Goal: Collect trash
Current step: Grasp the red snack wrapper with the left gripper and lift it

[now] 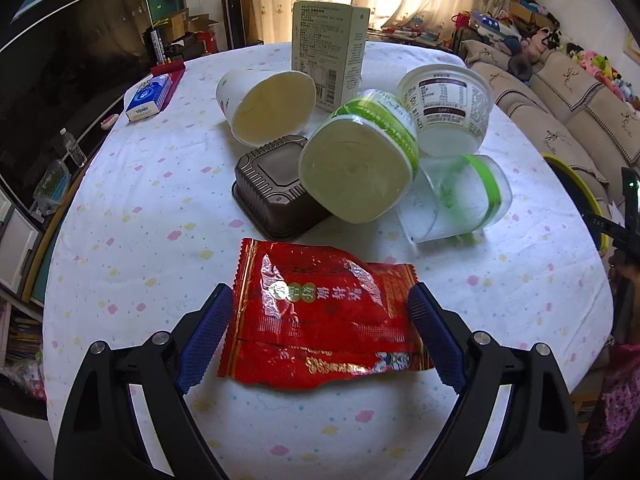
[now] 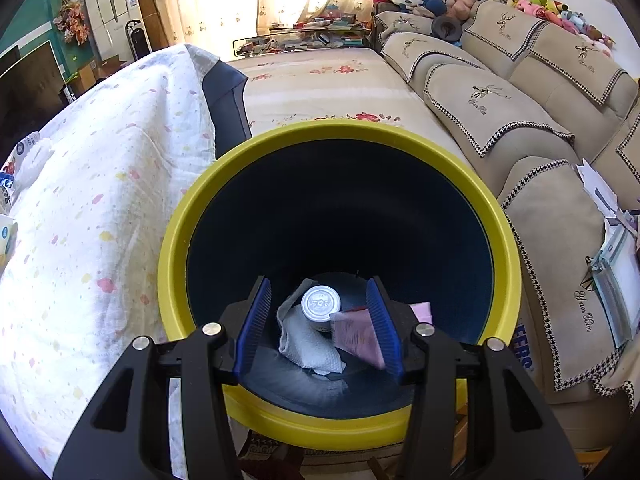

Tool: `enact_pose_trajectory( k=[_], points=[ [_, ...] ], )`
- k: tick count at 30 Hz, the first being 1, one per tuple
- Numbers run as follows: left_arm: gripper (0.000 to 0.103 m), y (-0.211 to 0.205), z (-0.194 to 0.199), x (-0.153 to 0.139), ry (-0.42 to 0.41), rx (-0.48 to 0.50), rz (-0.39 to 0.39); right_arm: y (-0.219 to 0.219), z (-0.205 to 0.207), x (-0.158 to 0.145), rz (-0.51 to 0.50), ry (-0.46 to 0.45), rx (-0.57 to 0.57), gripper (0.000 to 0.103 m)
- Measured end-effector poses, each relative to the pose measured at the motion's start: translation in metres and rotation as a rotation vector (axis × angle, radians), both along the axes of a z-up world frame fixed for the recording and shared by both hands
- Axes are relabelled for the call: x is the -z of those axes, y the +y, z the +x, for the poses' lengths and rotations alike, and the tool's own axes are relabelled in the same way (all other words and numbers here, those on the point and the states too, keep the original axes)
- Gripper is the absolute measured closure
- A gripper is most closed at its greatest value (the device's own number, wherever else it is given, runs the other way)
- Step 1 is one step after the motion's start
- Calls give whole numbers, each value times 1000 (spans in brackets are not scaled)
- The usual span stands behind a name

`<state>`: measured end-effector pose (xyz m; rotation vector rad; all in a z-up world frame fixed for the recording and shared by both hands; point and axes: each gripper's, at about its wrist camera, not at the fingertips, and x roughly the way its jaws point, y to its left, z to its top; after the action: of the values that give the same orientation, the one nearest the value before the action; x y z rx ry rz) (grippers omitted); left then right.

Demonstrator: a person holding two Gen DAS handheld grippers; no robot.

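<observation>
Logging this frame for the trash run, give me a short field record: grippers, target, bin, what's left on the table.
left gripper: open, jaws either side of red snack wrapper
right gripper: open, over yellow-rimmed bin, holds nothing
bin contents: paper towel, small white-lidded bottle, pink packet
left on table: paper cup, green-banded cup, brown tray, clear cup, white tub, carton

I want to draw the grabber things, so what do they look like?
Both look alike. The left gripper and right gripper have shiny black plastic arms with triangle-shaped holes and round silver bolts. Each has two flat blue fingers with bumpy, ridged faces. No cables, sleeves or writing show.
</observation>
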<state>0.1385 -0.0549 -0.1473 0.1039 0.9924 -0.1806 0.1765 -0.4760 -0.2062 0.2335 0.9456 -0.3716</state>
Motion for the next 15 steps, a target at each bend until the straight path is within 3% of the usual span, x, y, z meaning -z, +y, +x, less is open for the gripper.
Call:
enact_pose_trajectory(
  k=[9,15],
  points=[
    [12,-4,11,16,54,20,20,1,4,4,11,7,-15,55],
    [14,-4,12,18,46,27,23,2,5,5,18,7,-23,55]
  ],
)
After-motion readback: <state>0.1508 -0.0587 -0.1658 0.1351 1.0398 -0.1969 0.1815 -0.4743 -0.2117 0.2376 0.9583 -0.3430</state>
